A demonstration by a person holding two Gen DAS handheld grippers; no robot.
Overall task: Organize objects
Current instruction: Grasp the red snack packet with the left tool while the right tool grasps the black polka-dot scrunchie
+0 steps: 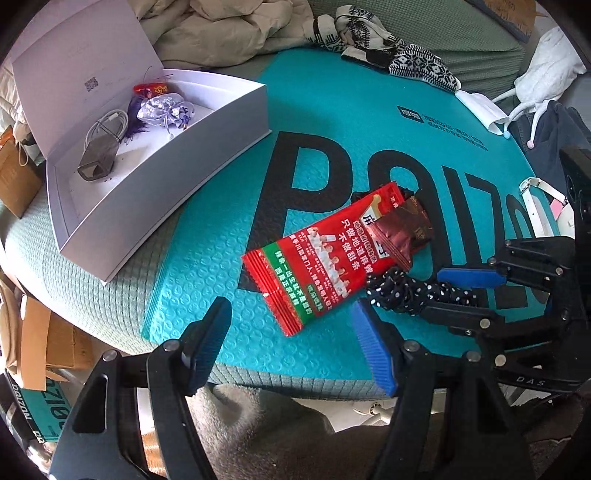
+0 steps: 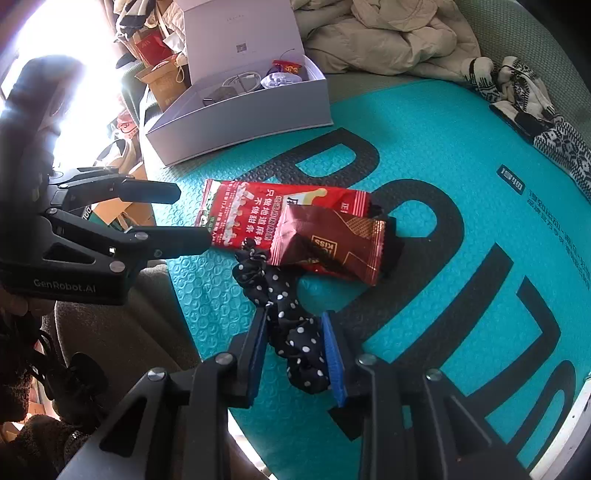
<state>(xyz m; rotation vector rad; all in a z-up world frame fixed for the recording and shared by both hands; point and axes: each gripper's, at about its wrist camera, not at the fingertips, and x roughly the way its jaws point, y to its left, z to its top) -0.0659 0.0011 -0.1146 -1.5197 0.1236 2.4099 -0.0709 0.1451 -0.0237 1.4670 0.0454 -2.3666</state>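
Bedding in pale green, quilted, fills both views and carries a large teal foam mat (image 1: 325, 122) printed with big black letters. At the mat's far left corner sits an open white gift box (image 1: 221, 110), lid upright; it already holds a coiled white cable (image 1: 107, 127), a small grey charger block (image 1: 96, 162), a purple embroidered pouch (image 1: 162, 110) and a small red charm (image 1: 150, 88), so part of the sorting looks done. Left out on the mat, well apart from the box, are three things in a loose heap: a red snack packet (image 1: 325, 258) with white Chinese print, a dark red foil candy wrapper (image 2: 328, 240) lying across its end, and a black polka-dot scrunchie (image 2: 291, 325) touching both. The right claw (image 2: 297, 354) points down at the scrunchie, its blue pads pinching the near loop of fabric, a grasp just made. The left claw (image 1: 291, 343) hangs released and wide near the mat's front edge, close to the red packet, gripping nothing. A patterned knit garment (image 1: 399, 51) and a beige jacket (image 1: 229, 26) lie beyond the mat, untouched. By my judgement, the scrunchie and both packets still need moving into the box.
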